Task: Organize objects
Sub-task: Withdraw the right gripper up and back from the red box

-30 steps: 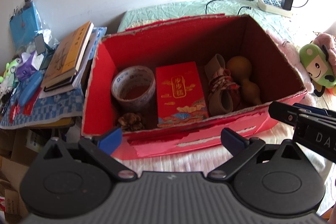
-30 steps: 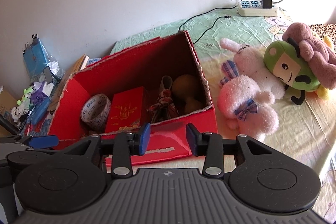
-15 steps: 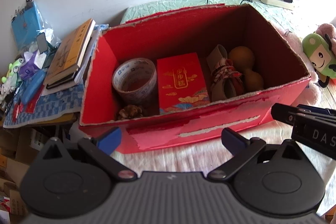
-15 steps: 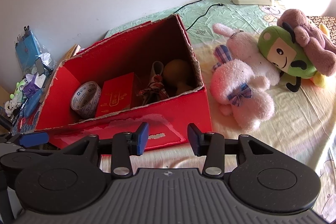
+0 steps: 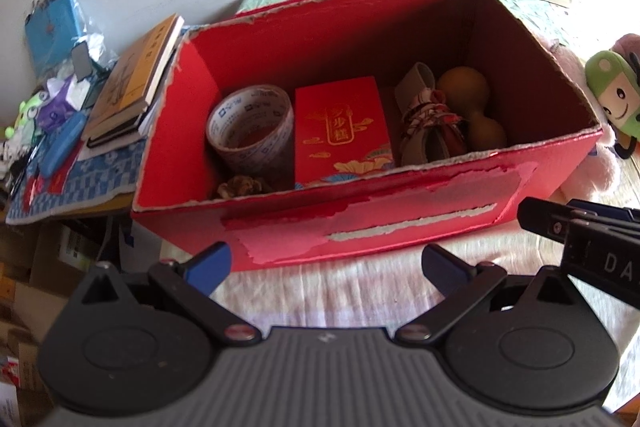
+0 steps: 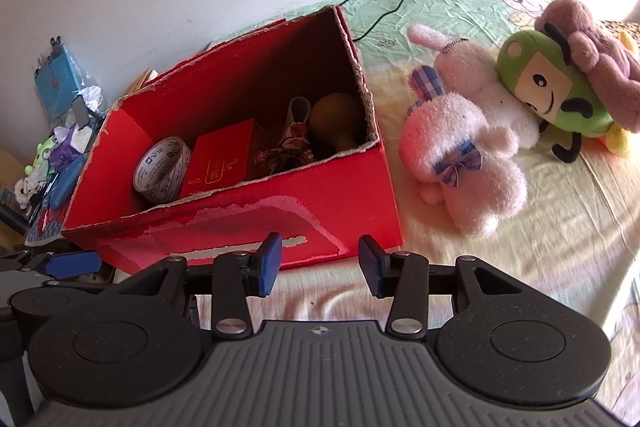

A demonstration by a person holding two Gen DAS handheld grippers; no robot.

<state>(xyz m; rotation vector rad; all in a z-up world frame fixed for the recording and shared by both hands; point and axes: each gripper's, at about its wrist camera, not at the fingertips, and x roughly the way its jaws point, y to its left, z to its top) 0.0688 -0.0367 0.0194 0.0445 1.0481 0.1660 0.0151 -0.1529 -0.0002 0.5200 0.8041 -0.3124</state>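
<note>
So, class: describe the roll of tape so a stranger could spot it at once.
Find the open red cardboard box on the bed. At its left end, beside the red packet, leans the tape roll. It is the only ring there, clear with blue print.

Right tool (image 6: 319,267): jaw gap wider than one second ago, nothing between jaws. Red box (image 6: 248,223) now sits farther ahead of right tool, more bed sheet (image 6: 320,301) exposed between box and fingertips.

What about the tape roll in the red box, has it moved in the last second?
No. The tape roll sits as before, beside the red packet on its right, with the pine cone in front.
</note>
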